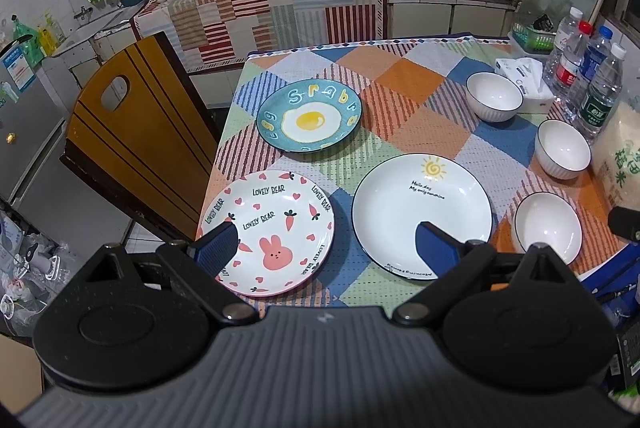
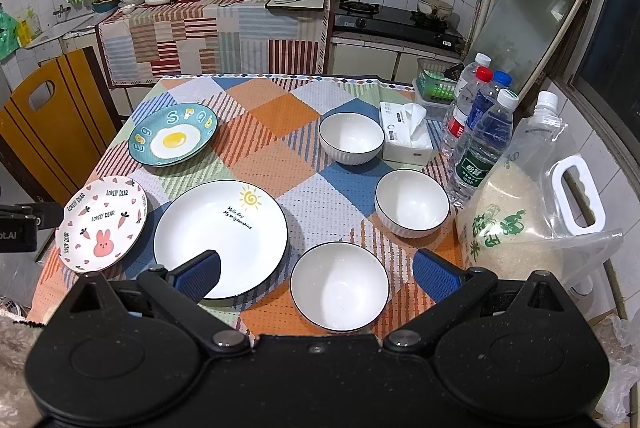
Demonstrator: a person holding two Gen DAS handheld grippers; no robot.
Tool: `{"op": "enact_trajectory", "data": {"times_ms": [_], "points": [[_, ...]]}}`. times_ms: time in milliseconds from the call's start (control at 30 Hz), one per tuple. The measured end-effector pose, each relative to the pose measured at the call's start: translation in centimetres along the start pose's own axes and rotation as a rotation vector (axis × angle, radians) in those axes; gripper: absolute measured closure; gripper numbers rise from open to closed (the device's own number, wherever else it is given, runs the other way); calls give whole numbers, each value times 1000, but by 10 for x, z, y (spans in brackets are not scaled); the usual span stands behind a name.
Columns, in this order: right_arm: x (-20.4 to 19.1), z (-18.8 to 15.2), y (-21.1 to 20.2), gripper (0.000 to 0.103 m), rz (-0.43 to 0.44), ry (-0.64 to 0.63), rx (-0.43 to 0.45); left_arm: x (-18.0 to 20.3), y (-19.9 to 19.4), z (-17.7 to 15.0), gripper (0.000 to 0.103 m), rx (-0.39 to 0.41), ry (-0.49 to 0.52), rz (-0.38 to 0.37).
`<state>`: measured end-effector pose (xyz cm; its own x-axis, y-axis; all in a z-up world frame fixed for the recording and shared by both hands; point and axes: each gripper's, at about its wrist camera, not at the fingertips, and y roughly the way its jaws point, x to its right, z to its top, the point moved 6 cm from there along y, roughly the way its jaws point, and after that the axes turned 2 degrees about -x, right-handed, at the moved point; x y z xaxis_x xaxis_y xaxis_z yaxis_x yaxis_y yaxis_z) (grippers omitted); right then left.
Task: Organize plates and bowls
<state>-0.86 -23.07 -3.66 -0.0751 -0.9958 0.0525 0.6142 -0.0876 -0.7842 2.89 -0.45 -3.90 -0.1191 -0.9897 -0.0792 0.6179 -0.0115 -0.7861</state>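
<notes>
Nearest bowl (image 2: 339, 287); three bowls, three plates, four bottles.

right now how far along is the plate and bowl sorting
Nothing looks done: the egg plate, bunny plate and sun plate lie apart, and the three bowls stand unstacked. Nothing is in hand; left gripper and right gripper are open. All the stacking is left.

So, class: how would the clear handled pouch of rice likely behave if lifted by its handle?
The clear handled pouch of rice looks well filled, so probably heavy. Its thin plastic wrinkles, so it would likely sag and the grains shift. Its corner looks folded, so it might slump if pushed.
</notes>
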Motion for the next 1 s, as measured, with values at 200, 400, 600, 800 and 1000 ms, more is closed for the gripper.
{"op": "enact_trajectory", "data": {"times_ms": [200, 400, 600, 800, 1000], "points": [[2, -1, 2, 0, -1, 4, -6, -3, 3, -1, 7, -13, -24, -19], [4, -1, 5, 0, 5, 6, 2, -19, 23, 2, 7, -51, -110, -89], [6, 13, 12, 0, 195, 1, 162, -22, 46, 9, 7, 13, -80, -52], [4, 23, 49, 0, 361, -18, 347, -12, 85, 9, 6, -4, -69, -84], [-13, 8, 116, 5, 479, 10, 168, 3, 144, -11, 9, -99, -108, -140]]}}
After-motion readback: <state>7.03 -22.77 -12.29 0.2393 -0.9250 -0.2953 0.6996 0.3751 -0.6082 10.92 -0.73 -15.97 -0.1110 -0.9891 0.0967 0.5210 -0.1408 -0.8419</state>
